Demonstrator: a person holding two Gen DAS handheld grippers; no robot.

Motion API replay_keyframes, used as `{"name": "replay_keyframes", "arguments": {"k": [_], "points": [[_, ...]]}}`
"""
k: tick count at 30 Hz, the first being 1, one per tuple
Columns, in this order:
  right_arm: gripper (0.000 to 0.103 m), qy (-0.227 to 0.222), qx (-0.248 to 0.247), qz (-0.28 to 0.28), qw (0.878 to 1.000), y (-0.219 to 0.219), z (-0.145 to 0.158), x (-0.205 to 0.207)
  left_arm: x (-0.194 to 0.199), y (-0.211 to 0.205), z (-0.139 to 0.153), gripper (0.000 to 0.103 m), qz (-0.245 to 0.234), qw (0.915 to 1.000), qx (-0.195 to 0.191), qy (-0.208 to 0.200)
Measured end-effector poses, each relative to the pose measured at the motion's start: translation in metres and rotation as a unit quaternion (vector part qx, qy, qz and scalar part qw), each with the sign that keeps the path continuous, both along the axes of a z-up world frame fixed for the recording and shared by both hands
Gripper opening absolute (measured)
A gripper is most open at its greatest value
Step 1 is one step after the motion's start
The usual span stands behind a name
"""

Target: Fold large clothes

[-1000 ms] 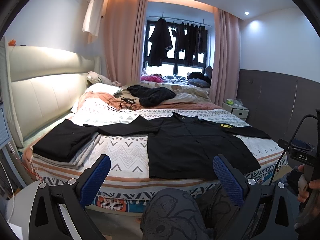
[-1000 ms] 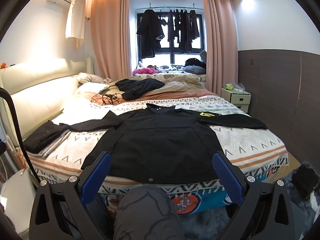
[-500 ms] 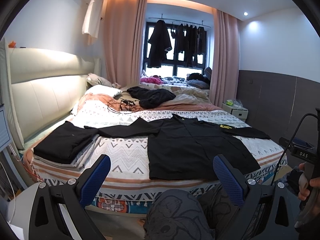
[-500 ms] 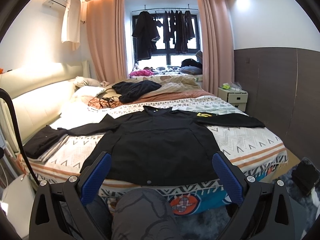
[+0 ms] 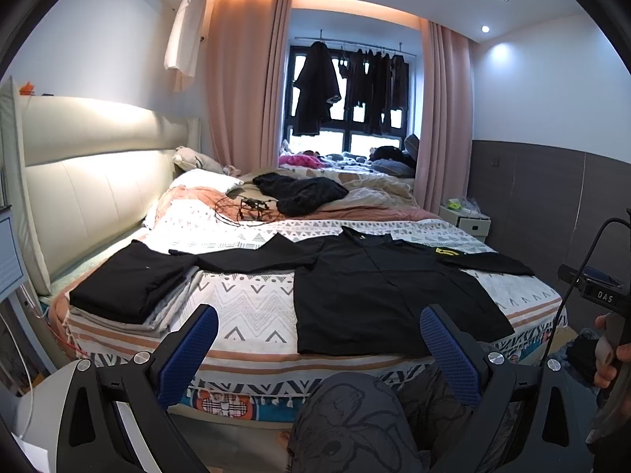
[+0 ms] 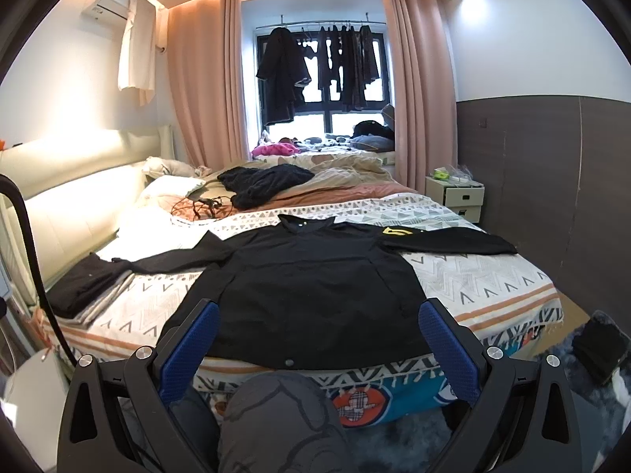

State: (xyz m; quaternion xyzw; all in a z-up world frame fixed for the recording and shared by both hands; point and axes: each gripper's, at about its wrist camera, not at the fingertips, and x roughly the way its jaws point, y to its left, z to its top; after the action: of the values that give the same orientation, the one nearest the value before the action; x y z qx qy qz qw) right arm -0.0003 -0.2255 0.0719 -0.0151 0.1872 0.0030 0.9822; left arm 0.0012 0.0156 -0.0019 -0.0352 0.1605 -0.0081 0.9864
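A black long-sleeved shirt (image 5: 378, 287) lies spread flat on the patterned bed cover (image 5: 244, 299), sleeves out to both sides, collar toward the window. It fills the middle of the right wrist view (image 6: 315, 283). A yellow mark (image 6: 396, 231) sits on its right shoulder. My left gripper (image 5: 317, 339) is open and empty, held back from the bed's near edge, left of the shirt's hem. My right gripper (image 6: 315, 335) is open and empty, centred before the hem.
A stack of folded dark and grey clothes (image 5: 130, 287) lies on the bed's left end. A loose black garment (image 5: 303, 193) and cables (image 5: 246, 211) lie farther back. A white nightstand (image 6: 457, 197) stands at the right. My knee (image 6: 276, 414) is below the grippers.
Both grippers have drifted slightly; the views tilt up a little and the shirt sits a bit lower in frame. The shirt and stack have not moved.
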Motion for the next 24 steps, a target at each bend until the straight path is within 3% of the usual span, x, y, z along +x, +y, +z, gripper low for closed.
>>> {"name": "replay_keyframes", "arguments": {"k": [24], "points": [[0.101,-0.005,0.001,-0.004,1.000,-0.001,0.011,0.000,0.001,0.008,0.000,0.103,0.003,1.0000,-0.001,-0.001]]}}
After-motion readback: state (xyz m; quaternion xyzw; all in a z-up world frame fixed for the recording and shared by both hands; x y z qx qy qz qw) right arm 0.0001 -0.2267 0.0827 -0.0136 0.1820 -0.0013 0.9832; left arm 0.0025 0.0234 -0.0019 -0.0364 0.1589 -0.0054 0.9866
